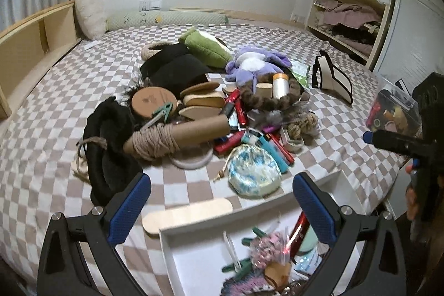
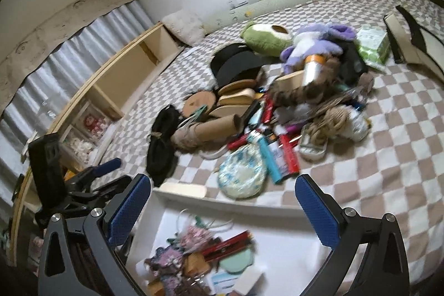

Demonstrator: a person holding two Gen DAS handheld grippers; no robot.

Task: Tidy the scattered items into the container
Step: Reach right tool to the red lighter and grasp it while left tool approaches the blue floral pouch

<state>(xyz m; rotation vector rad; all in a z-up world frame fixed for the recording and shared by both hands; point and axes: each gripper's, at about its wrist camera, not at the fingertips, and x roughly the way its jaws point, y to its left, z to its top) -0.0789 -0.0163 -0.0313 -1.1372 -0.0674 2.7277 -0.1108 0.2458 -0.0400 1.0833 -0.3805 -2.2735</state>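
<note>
White box (image 2: 283, 221) at six o'clock sits under both empty, spread grippers (image 1: 220, 201) (image 2: 222, 201); the heaped pile (image 1: 222, 113) at twelve could slide if one piece is tugged.

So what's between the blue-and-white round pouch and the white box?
A flat pale wooden stick on the checkered bedsheet, between the pouch and the white box; the left wrist view shows it best.
</note>
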